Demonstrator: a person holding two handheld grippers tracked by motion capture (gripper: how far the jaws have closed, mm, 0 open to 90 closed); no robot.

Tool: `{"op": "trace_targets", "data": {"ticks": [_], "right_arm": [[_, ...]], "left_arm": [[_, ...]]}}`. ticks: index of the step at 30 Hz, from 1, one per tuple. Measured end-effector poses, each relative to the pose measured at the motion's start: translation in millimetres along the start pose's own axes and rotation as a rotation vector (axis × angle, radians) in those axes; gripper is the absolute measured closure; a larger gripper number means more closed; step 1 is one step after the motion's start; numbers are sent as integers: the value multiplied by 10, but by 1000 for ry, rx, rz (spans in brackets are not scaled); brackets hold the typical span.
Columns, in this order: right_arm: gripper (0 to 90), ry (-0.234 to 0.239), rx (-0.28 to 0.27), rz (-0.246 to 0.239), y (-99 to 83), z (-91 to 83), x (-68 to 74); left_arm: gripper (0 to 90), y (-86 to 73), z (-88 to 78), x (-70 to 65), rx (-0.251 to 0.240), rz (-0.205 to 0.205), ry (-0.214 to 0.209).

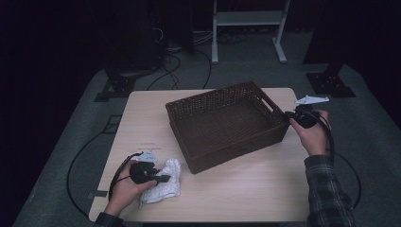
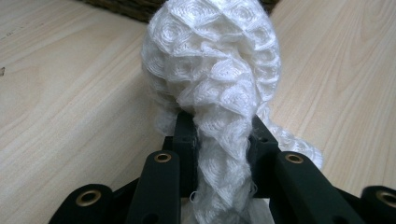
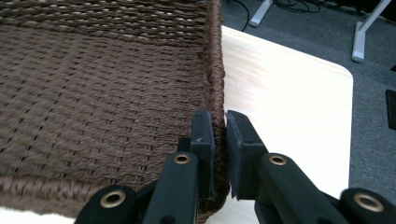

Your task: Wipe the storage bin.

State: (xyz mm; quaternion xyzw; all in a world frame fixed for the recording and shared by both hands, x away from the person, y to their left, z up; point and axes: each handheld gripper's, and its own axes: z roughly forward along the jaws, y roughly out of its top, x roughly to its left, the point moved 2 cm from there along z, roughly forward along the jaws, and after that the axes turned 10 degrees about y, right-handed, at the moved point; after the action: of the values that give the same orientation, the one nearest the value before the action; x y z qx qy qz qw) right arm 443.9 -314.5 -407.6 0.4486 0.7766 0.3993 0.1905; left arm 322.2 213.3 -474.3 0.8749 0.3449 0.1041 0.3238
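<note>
A white knitted cloth [image 1: 166, 186] lies bunched on the wooden table's front left part. My left gripper [image 1: 162, 178] is shut on it; in the left gripper view the cloth [image 2: 215, 60] is pinched between the two black jaws of the left gripper [image 2: 219, 128] and bulges out beyond them. A brown wicker basket [image 1: 213, 97] stands empty at the table's middle. My right gripper [image 1: 287, 114] is at its right end wall. In the right gripper view the right gripper [image 3: 219, 123] has its jaws closed on the basket's woven rim [image 3: 215, 56], one inside, one outside.
The light wooden table [image 1: 246, 184] has bare surface in front of the basket and along the right edge [image 3: 299, 93]. Beyond the table are grey floor, cables [image 1: 170, 61] and a white stand [image 1: 248, 28].
</note>
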Motion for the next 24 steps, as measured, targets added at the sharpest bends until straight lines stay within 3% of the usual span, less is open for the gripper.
{"op": "trace_targets", "data": {"ticks": [9,24], "right_arm": [[788,26,0,14,-189,-214,223],[707,98,20,-47,-382,-447,852]], "left_arm": [[702,12,11,-15,-1,2,-3],[702,33,25,-41,-2,11,-14]]}}
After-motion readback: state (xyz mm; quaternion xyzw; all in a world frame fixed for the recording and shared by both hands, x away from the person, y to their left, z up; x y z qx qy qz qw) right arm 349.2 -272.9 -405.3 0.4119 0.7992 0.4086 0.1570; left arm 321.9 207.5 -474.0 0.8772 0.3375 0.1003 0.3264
